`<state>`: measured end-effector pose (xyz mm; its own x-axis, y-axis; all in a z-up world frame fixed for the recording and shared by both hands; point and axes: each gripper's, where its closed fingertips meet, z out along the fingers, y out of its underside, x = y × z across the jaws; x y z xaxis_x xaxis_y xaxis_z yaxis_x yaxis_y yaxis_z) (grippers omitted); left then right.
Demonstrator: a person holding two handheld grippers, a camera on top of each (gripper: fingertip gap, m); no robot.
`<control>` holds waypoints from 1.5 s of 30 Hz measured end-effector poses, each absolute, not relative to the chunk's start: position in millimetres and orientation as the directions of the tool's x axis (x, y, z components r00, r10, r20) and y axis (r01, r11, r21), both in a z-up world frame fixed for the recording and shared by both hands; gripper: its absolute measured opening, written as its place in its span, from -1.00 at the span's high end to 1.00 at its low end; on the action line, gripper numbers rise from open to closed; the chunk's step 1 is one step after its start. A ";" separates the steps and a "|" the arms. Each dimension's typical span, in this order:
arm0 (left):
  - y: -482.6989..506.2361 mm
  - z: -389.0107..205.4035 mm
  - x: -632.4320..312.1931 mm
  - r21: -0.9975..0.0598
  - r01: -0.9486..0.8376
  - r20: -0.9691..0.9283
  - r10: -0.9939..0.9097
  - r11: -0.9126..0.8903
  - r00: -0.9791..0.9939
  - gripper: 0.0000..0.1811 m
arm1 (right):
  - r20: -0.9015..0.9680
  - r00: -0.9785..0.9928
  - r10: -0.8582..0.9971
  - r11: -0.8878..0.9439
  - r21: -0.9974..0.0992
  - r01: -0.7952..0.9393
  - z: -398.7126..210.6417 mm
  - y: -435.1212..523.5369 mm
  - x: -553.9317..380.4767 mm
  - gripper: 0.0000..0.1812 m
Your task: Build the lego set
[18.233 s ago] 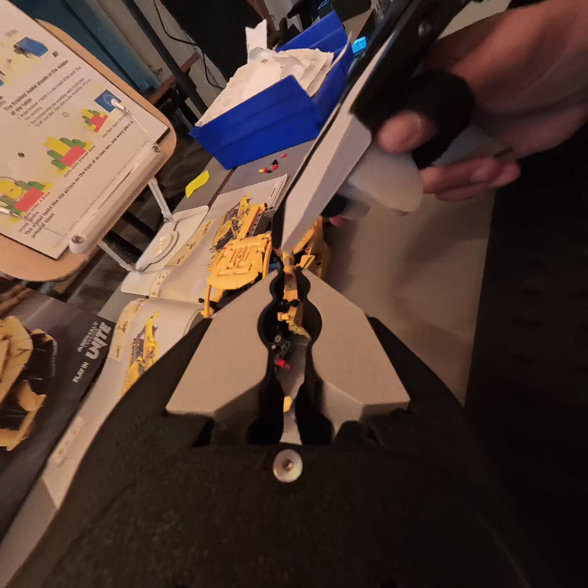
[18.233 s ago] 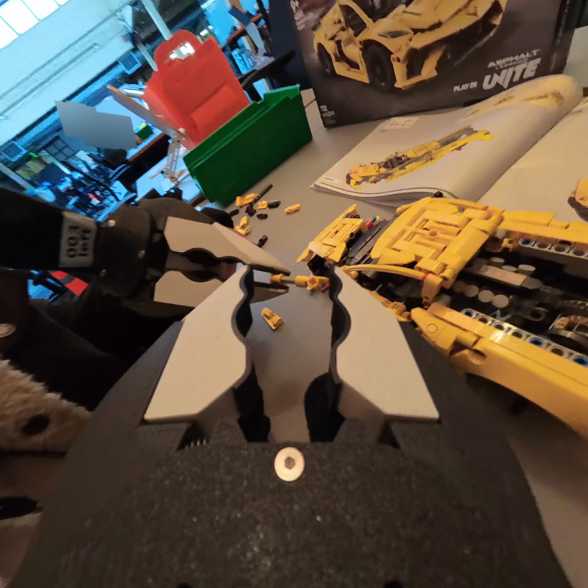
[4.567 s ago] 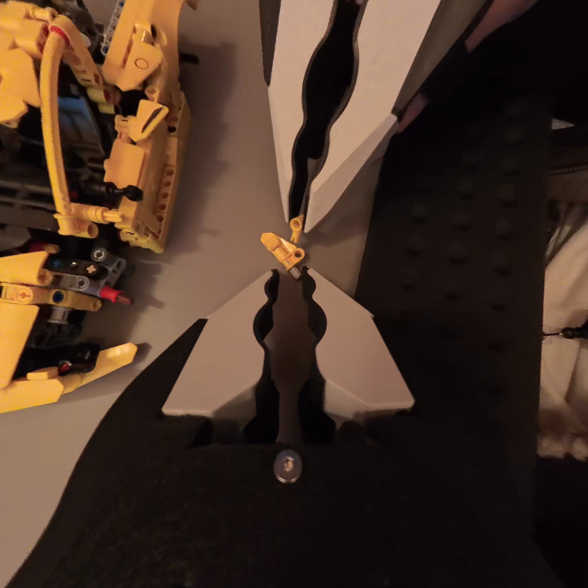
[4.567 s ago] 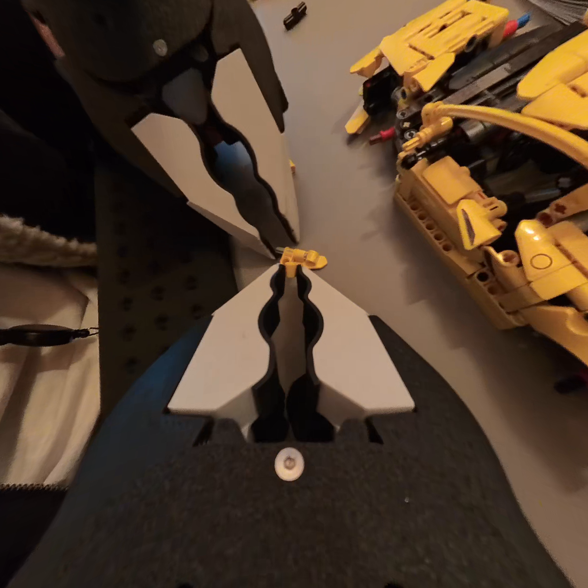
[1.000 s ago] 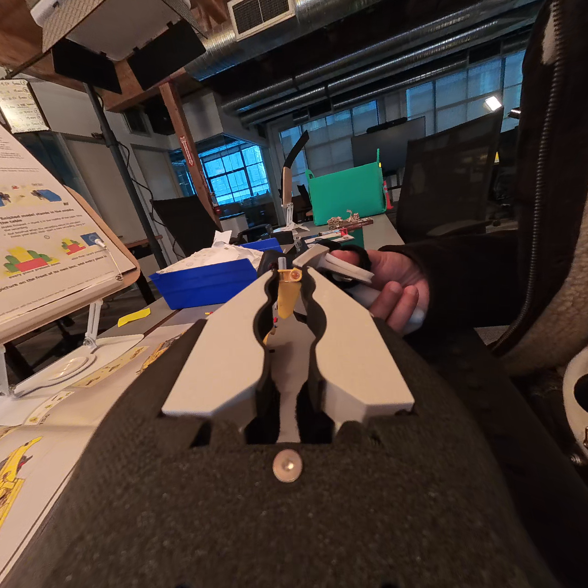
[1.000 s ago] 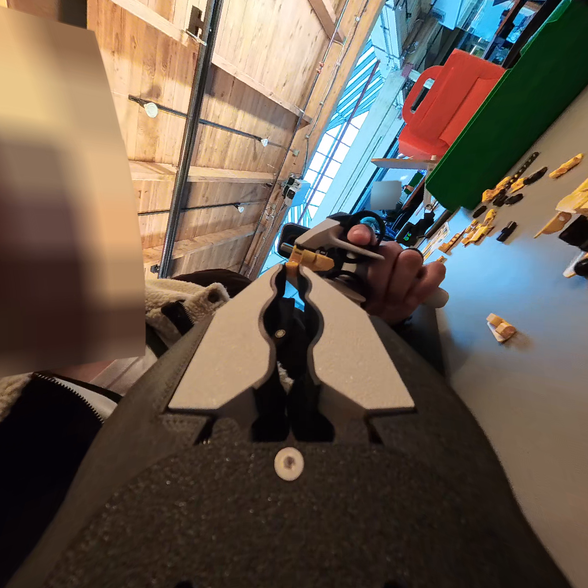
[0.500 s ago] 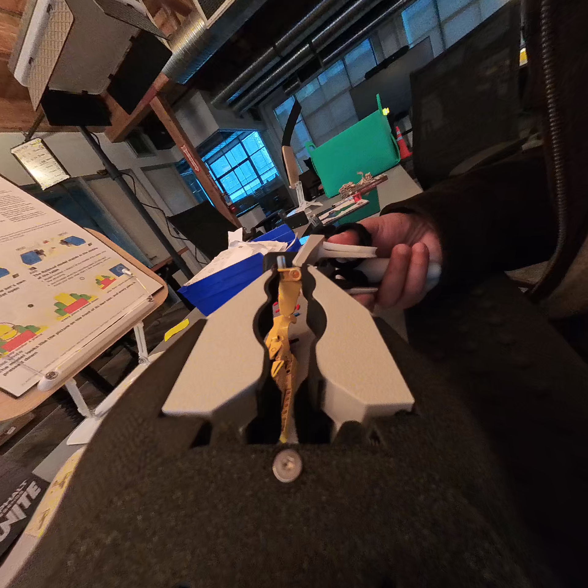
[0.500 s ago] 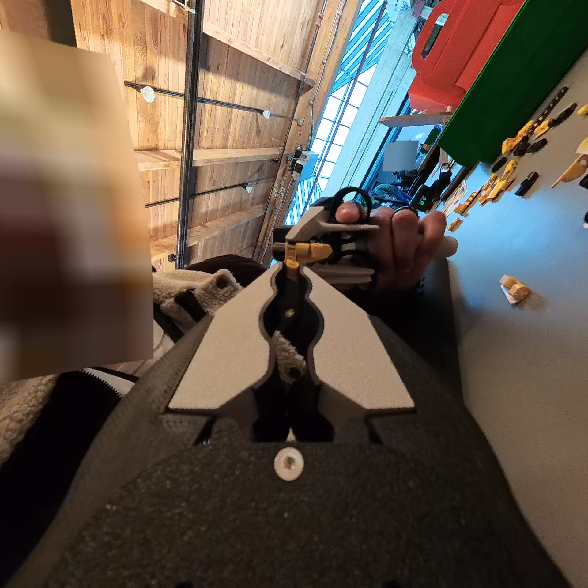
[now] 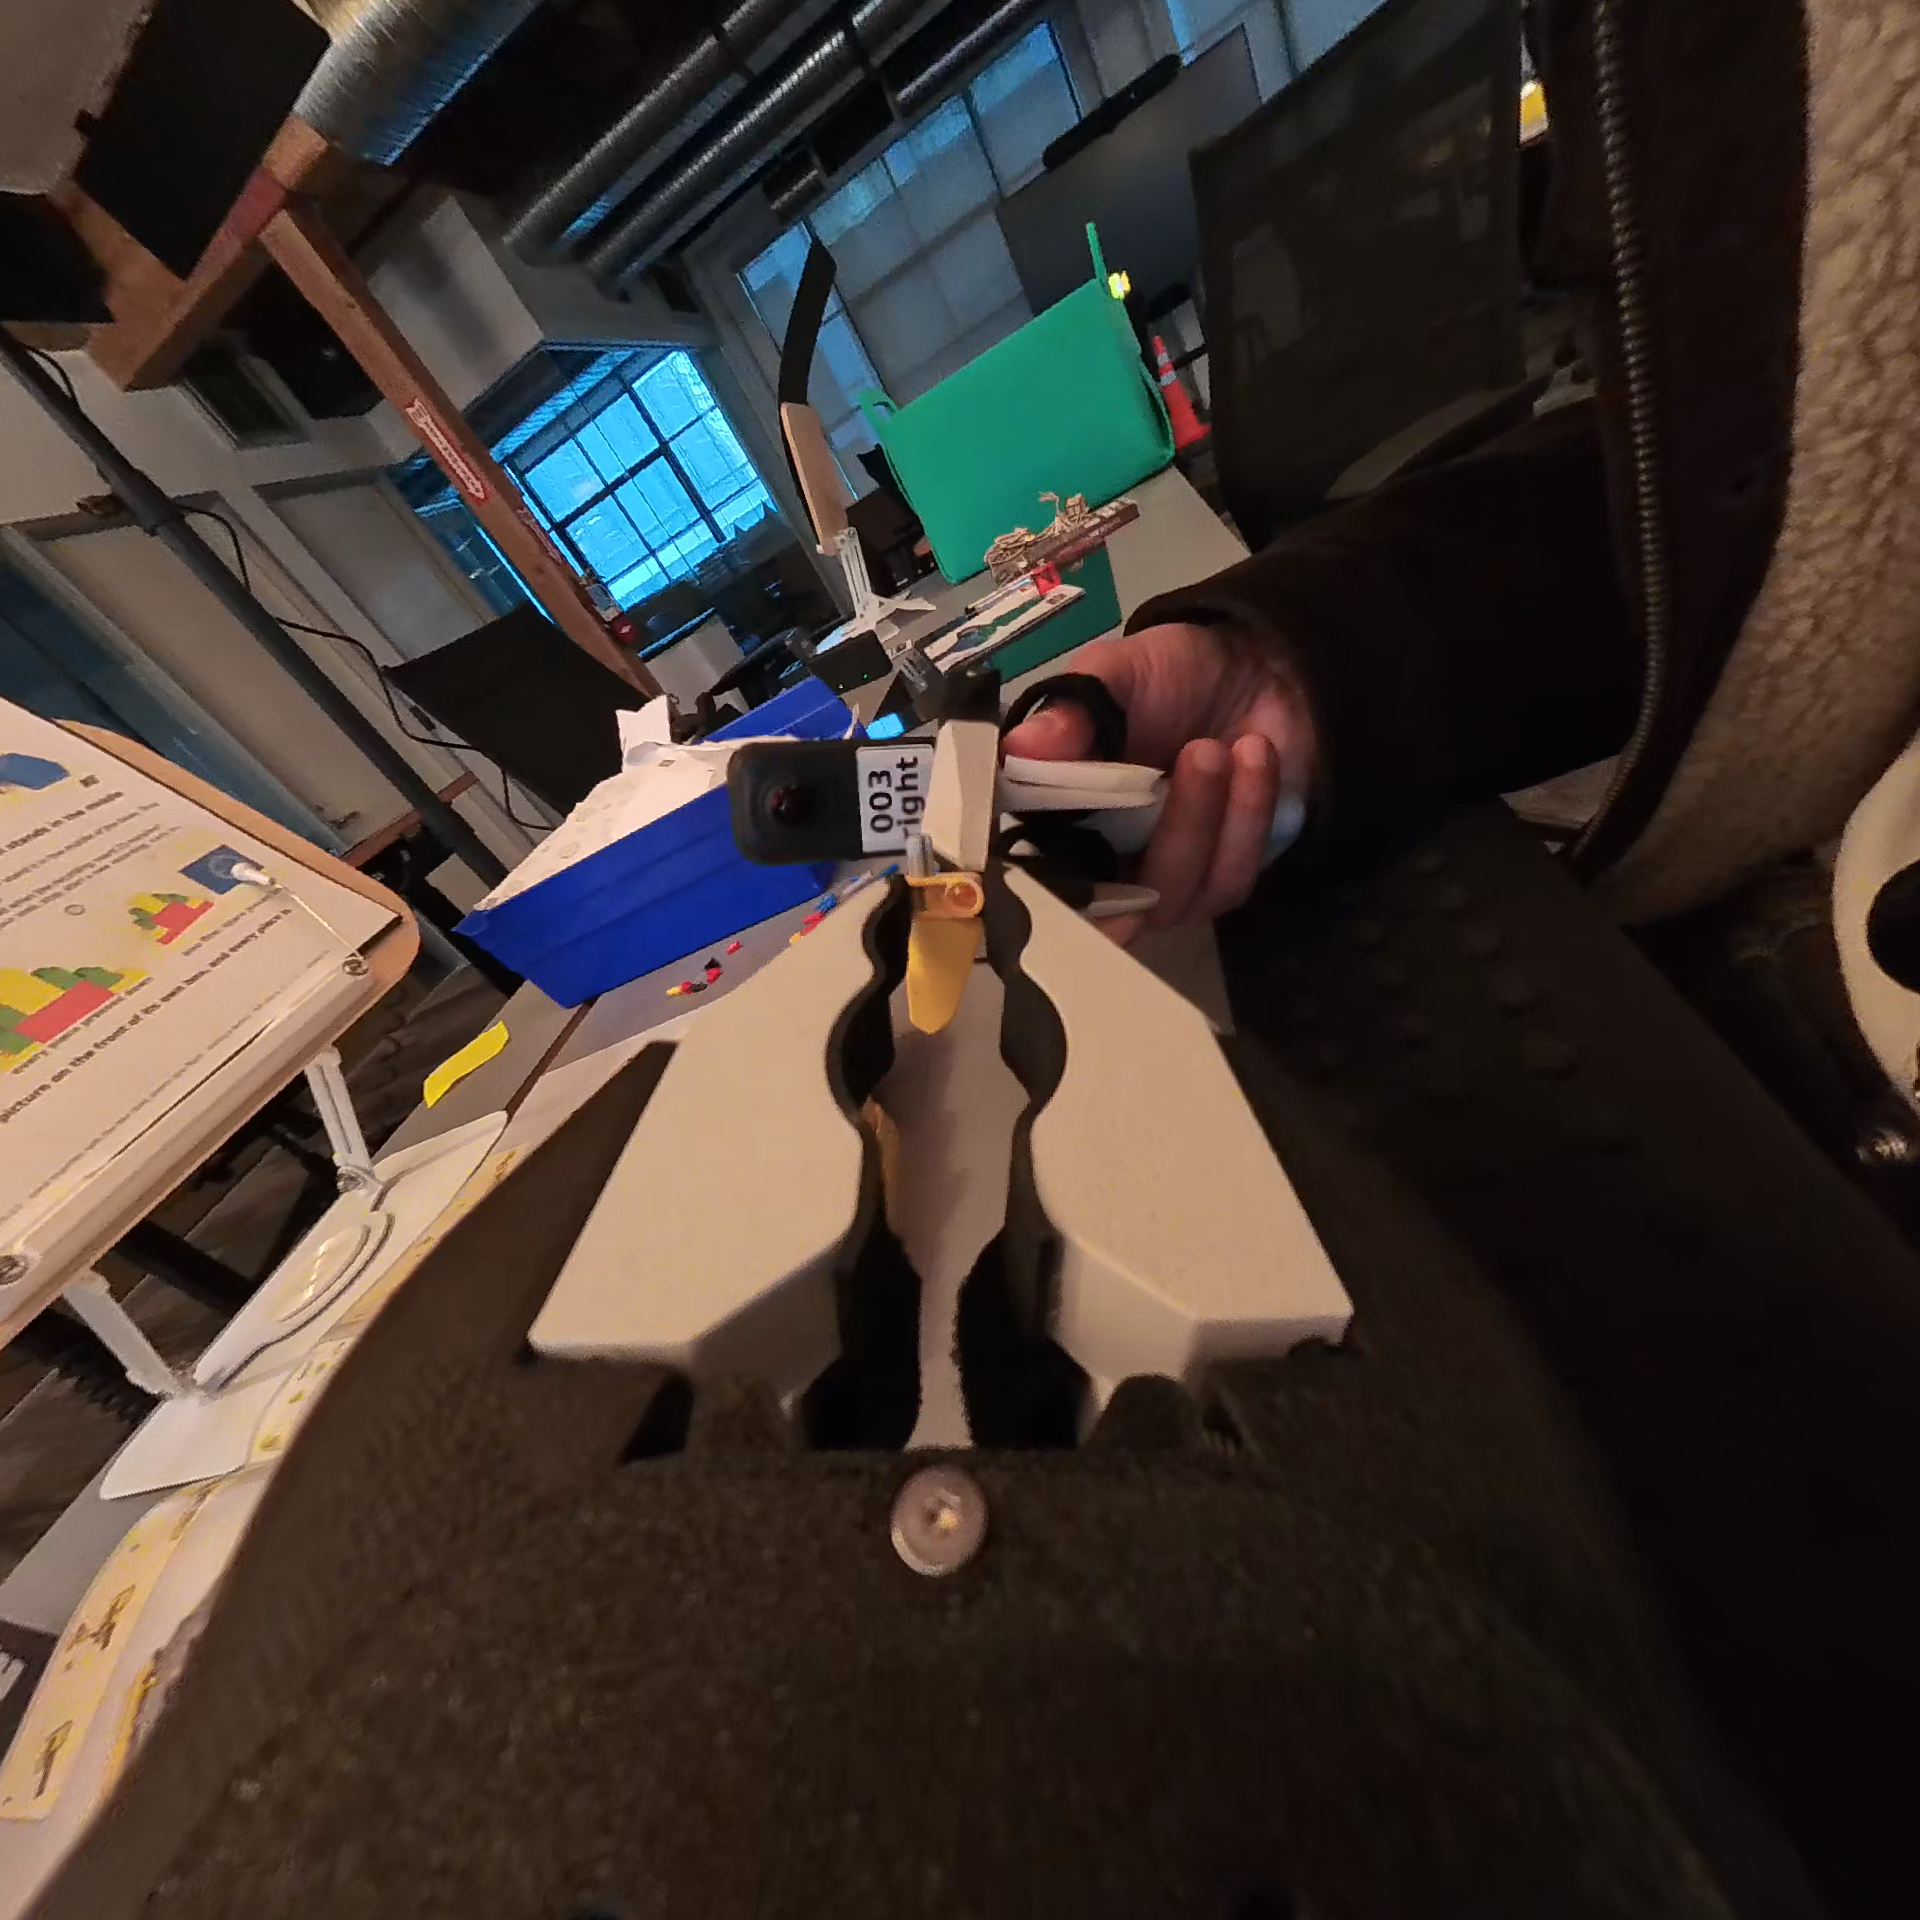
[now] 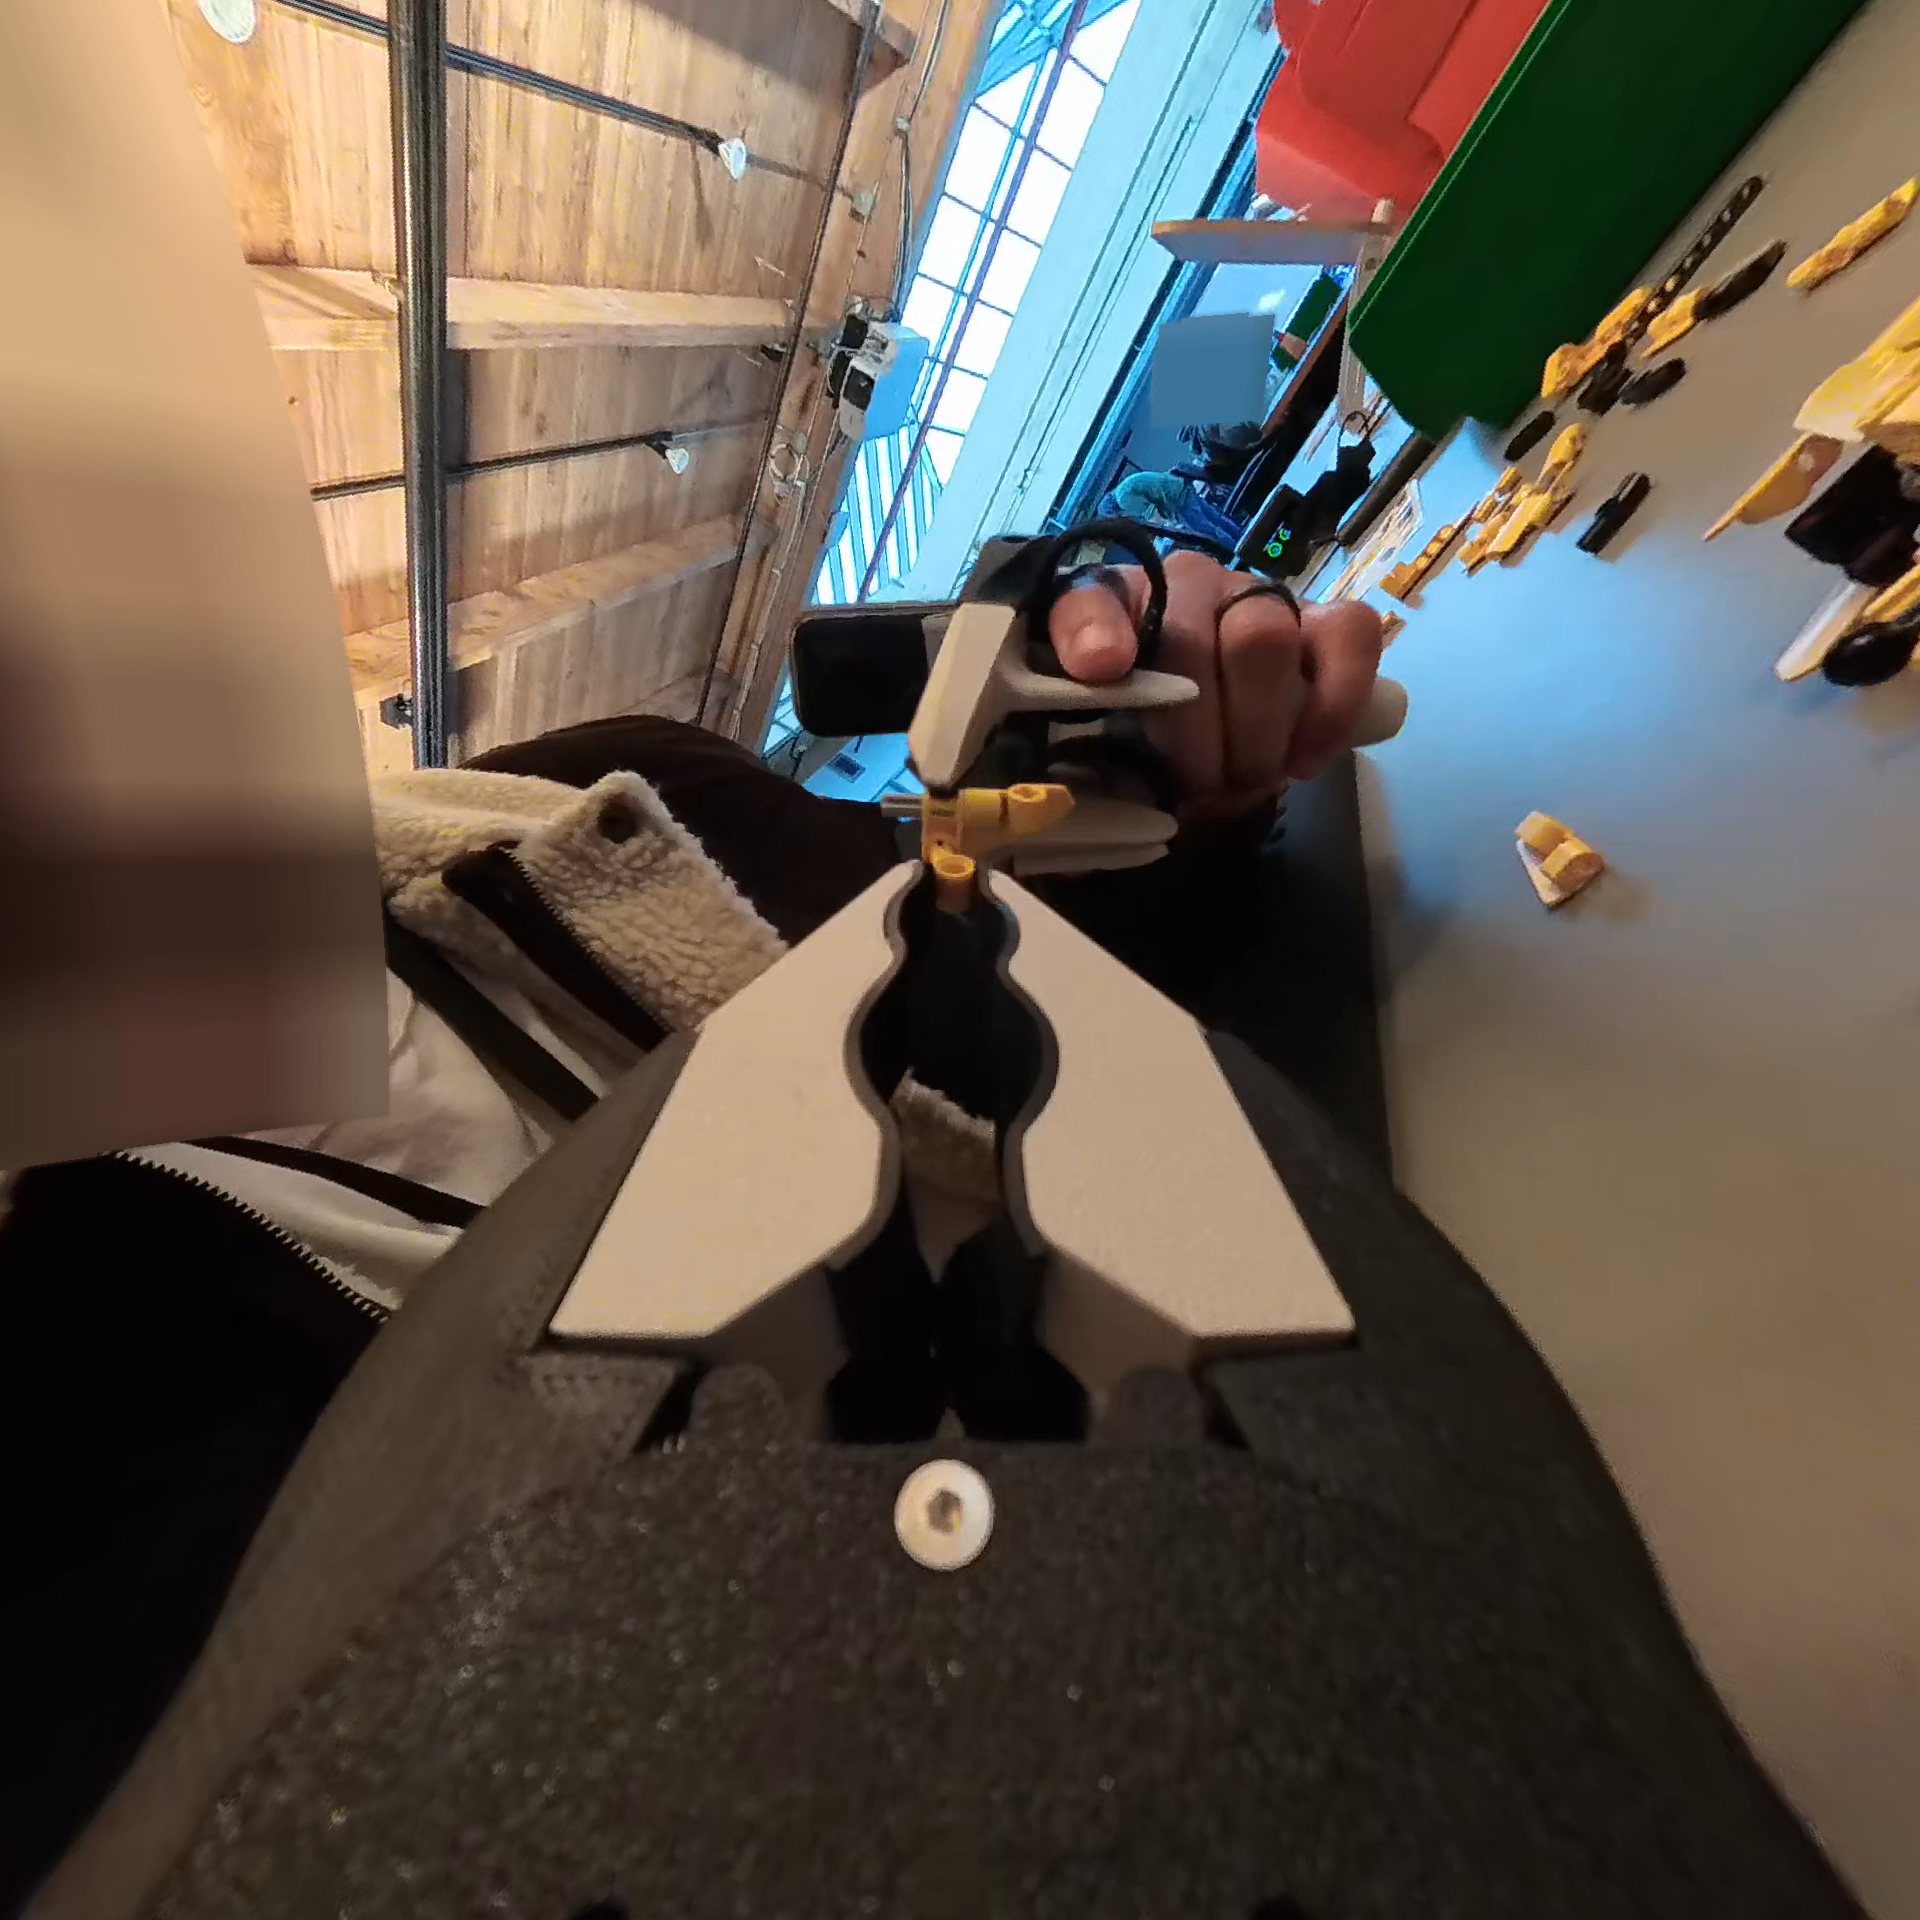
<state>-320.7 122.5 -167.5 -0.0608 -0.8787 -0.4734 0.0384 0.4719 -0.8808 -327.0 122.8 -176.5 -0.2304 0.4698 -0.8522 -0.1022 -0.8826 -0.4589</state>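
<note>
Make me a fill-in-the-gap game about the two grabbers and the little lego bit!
1. The small lego piece pinched in the left gripper is coloured ____.
2. The bin behind it, with white paper inside, is ____.
3. In the right wrist view, the right gripper is shut on a small yellow ____.
4. The loose lego pieces lie beside a ____ bin.

Missing words: yellow; blue; connector; green
</note>
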 end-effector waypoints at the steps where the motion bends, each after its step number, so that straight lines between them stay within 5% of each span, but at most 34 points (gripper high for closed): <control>1: 123.2 -168.7 -320.4 -0.878 0.031 -0.479 -0.876 0.478 -0.060 0.84 | -0.855 -0.229 0.465 -0.885 -0.453 -0.103 -177.4 123.5 -326.8 0.93; 12: 125.8 -182.1 -319.6 -0.830 -0.059 -0.551 -0.831 0.555 -0.074 0.85 | -0.878 -0.153 0.453 -0.892 -0.446 -0.081 -190.1 126.5 -328.4 0.93; 24: 150.1 -222.6 -316.3 -0.700 -0.329 -0.655 -0.753 0.634 -0.058 0.85 | -0.845 0.222 0.486 -0.854 -0.513 -0.084 -229.5 148.9 -324.5 0.93; 34: 131.7 -174.2 -315.1 -0.900 -0.006 -0.437 -0.900 0.437 0.000 0.84 | -0.873 -0.206 0.443 -0.896 -0.422 -0.139 -181.8 130.4 -323.7 0.94; 41: 123.2 -143.8 -316.8 -0.945 0.192 -0.274 -0.962 0.266 -0.016 0.84 | -0.801 -0.419 0.428 -0.904 -0.383 -0.192 -151.4 121.6 -325.5 0.93; 45: 123.5 -142.8 -315.9 -0.945 0.204 -0.263 -0.965 0.256 -0.007 0.85 | -0.801 -0.385 0.459 -0.889 -0.407 -0.212 -151.8 123.6 -324.6 0.93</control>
